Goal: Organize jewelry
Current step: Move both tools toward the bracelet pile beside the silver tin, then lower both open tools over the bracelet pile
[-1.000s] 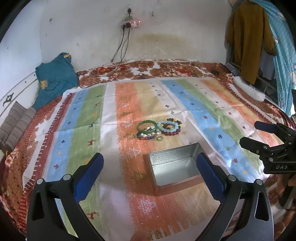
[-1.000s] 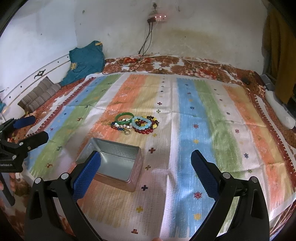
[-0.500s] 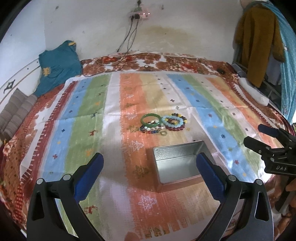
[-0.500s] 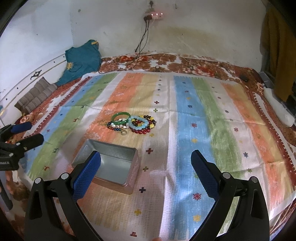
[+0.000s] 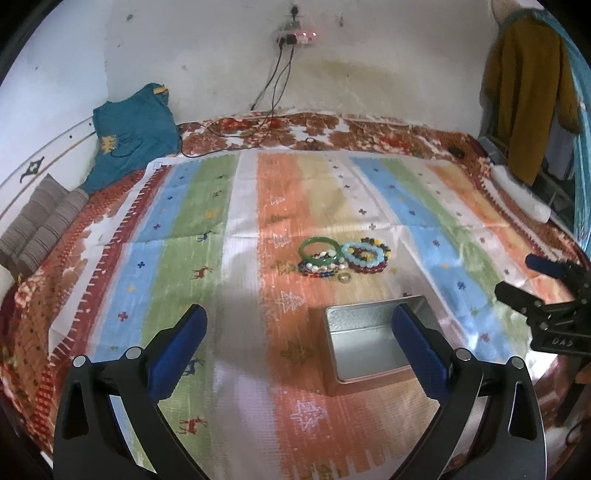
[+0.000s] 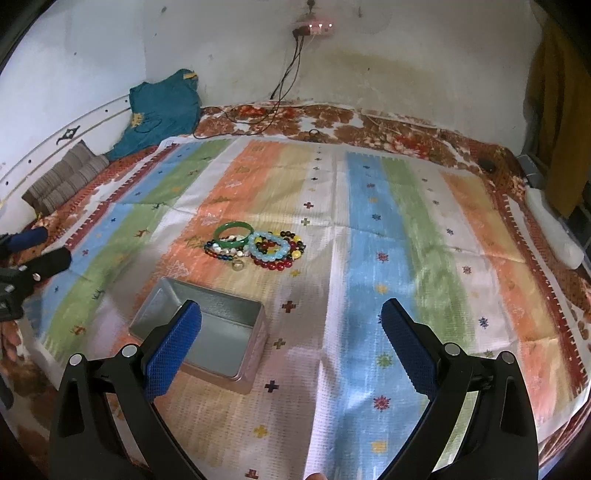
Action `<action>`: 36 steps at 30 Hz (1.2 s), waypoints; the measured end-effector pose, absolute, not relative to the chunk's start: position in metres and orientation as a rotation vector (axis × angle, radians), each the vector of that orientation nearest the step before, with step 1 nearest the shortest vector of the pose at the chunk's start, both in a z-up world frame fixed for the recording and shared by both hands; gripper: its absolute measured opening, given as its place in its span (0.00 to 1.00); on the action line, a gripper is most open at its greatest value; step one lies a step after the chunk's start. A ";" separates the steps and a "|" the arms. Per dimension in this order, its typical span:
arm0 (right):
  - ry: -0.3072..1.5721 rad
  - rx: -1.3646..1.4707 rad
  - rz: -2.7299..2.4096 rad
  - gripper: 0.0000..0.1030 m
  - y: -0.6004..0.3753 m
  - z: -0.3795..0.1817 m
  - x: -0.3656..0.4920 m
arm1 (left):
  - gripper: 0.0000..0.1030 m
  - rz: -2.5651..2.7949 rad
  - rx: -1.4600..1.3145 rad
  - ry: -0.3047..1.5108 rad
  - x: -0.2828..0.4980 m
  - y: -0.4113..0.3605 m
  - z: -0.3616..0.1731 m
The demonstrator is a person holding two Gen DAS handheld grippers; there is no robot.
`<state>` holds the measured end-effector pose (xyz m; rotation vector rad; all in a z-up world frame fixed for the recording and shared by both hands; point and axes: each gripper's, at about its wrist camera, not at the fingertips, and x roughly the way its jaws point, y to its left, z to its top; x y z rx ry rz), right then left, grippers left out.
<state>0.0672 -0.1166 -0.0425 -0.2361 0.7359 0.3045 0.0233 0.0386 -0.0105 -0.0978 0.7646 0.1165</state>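
Looking across the bed left to right: grey striped cushions (image 5: 40,221) at the far left edge, teal garment (image 5: 133,136) propped against the wall behind them. Striped cloth (image 5: 177,206) covers most of the bed over a red floral bedspread (image 5: 369,129).

Left tongs (image 5: 295,345) spread wide, holding nothing, hovering over the near part of the cloth. In the left wrist view its right finger overlaps the tin's right end; whether they touch, can't tell.

Jewelry sits mid-cloth on the orange and beige stripes, all in one touching cluster: green bangle (image 5: 318,247) leftmost, multicolour bead bracelet (image 5: 317,271) under its near edge, pale blue bead bracelet (image 5: 364,253) to the right lying over a dark red bead bracelet (image 5: 369,267), and a small ring (image 5: 344,277) just on the near side of the pile.

Open metal tin (image 5: 369,343) stands near the cluster, on the viewer's side, not touching it. Nothing inside it.

Right tongs (image 6: 291,349) also spread wide and holding nothing, hovering over the blue and white stripes to the right of the tin; its left finger overlaps the tin's near rim in the right wrist view.

Wall behind: power strip (image 6: 314,27) with cables hanging down to the bed. Far right: white bolster (image 6: 554,229) along the bed edge, mustard garment (image 5: 524,88) hanging above it.
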 end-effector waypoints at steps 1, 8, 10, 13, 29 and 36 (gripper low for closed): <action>0.736 -0.238 0.307 0.96 -0.116 -0.043 0.066 | 0.95 0.109 -0.098 0.770 0.025 0.039 -0.011; 0.745 -0.233 0.312 0.96 -0.115 -0.041 0.071 | 0.95 0.156 -0.076 0.791 0.038 0.043 -0.013; 0.756 -0.205 0.317 0.96 -0.116 -0.040 0.075 | 0.95 0.167 -0.071 0.820 0.045 0.046 -0.017; 0.775 -0.179 0.318 0.96 -0.117 -0.041 0.081 | 0.95 0.167 -0.065 0.839 0.050 0.050 -0.021; 0.858 -0.130 0.304 0.96 -0.108 -0.053 0.112 | 0.95 0.227 -0.058 0.858 0.086 0.057 -0.024; 0.870 -0.137 0.297 0.96 -0.101 -0.056 0.120 | 0.95 0.226 -0.080 0.889 0.102 0.060 -0.031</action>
